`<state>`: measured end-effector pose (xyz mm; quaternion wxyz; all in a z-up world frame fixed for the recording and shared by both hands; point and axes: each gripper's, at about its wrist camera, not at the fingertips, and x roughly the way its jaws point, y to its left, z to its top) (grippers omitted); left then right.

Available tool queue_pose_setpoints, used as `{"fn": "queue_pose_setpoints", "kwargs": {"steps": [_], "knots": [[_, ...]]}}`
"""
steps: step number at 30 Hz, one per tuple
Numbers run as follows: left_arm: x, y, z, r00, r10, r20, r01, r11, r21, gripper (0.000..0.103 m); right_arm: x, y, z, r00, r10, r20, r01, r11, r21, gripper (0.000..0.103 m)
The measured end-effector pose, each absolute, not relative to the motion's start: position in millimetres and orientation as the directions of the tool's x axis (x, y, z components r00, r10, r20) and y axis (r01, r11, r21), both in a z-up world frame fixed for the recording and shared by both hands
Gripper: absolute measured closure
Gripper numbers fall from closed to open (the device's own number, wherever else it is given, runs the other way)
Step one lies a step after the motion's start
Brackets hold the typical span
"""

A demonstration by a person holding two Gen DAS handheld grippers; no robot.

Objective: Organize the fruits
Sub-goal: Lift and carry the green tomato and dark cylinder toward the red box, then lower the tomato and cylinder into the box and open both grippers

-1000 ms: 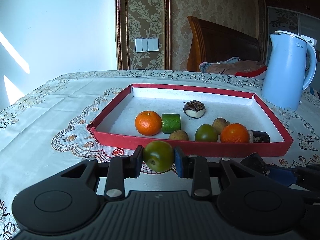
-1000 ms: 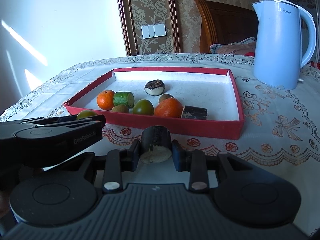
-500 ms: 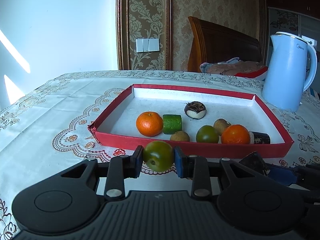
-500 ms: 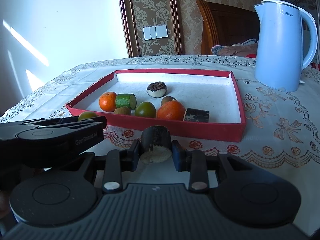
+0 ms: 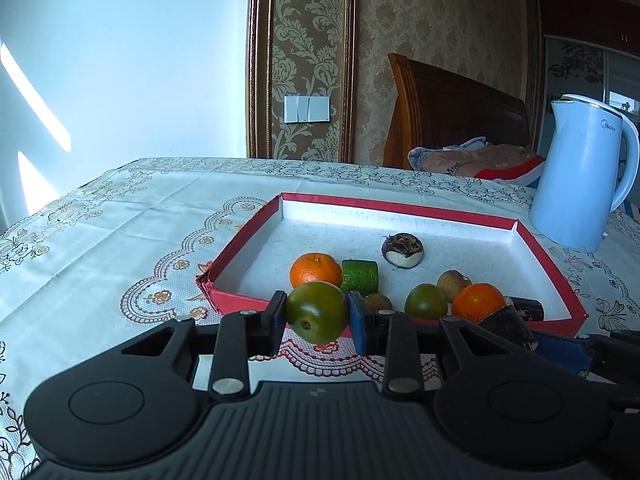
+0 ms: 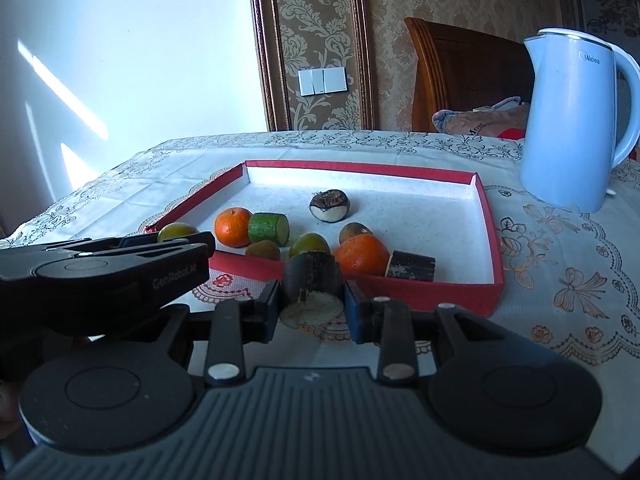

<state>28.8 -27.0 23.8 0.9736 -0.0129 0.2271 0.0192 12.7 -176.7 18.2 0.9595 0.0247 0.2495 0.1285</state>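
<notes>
Both tools are kept clamped, left tool [image 5: 317, 314] on a green fruit [image 5: 317, 312], right tool [image 6: 312, 302] on a dark cut piece [image 6: 312, 290]; nothing is changed, so placing into the red tray [image 6: 490, 240] is not yet done.

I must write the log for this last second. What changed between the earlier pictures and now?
Both tongs rose slightly toward the red cardboard tray. The left tongs keep the round green fruit, the right tongs the dark cut cylinder. Nothing let go.

kettle [image 6: 568, 128] — "Midea", left tongs [image 6: 178, 236] — "GenRobot.AI"
</notes>
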Motion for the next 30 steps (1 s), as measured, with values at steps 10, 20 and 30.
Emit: {"fn": "queue_pose_setpoints", "kwargs": {"steps": [10, 20, 30], "knots": [[50.1, -17.3, 43.1, 0.907, 0.047, -0.418, -0.06, 0.998, -0.019, 0.071, 32.1, -173.0, 42.6, 0.871, 0.248, -0.425, -0.236, 0.968, 0.08, 0.071], [93.4, -20.7, 42.0, 0.892, 0.082, -0.444, -0.092, 0.996, -0.001, 0.071, 82.4, -169.6, 44.0, 0.864, 0.215, -0.455, -0.222, 0.974, 0.039, 0.071], [120.7, -19.8, 29.7, 0.872, 0.034, -0.488, -0.062, 0.997, -0.041, 0.071, 105.7, -165.6, 29.4, 0.853, 0.2, -0.481, -0.217, 0.976, 0.021, 0.071]]}}
